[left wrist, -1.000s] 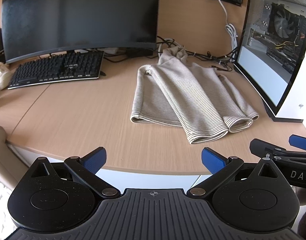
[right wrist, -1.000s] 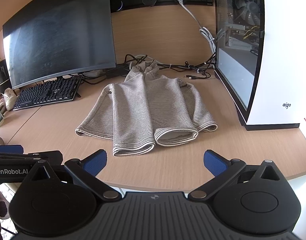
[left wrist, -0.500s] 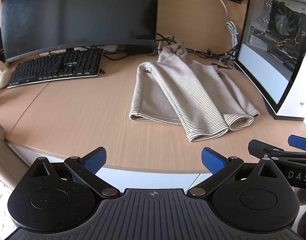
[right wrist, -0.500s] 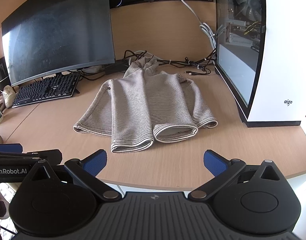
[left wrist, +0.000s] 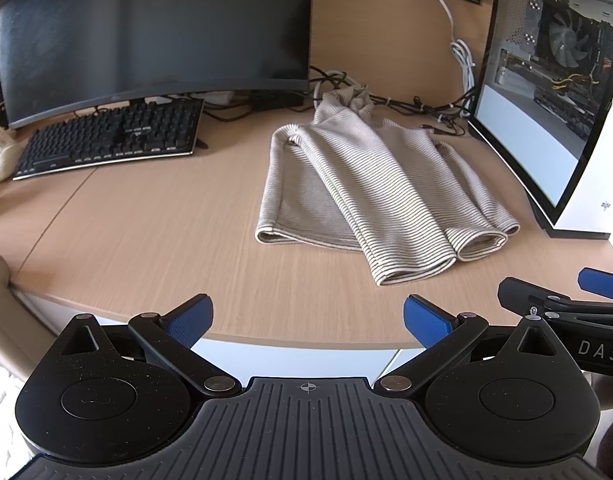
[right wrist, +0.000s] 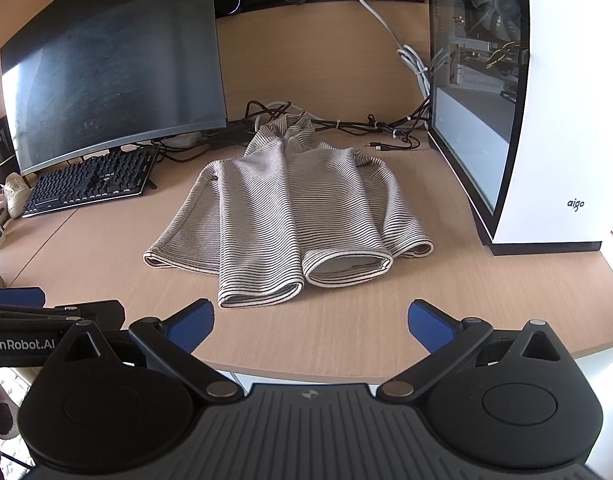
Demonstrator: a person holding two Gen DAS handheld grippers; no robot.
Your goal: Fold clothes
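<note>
One striped knit sweater (right wrist: pixel 286 208), both ribbed sleeves folded in, lies on the wooden desk (left wrist: pixel 146 240); left gripper (left wrist: pixel 308 316) and right gripper (right wrist: pixel 310 320) gape wide, empty.

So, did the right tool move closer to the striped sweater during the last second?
Yes, slightly. In the right wrist view the striped sweater and the monitor sit a little lower and closer, so the open right tool moved forward over the desk.

- Bright, even daylight falls across the pale wooden desk (left wrist: pixel 146 232); shadows are soft.
- The curved black monitor screen (right wrist: pixel 114 80) carries a hazy sheen, brightest at its left edge.
- Fisheye bending warps straight edges near the borders.
- Slight blur on the near desk in the right wrist view.
</note>
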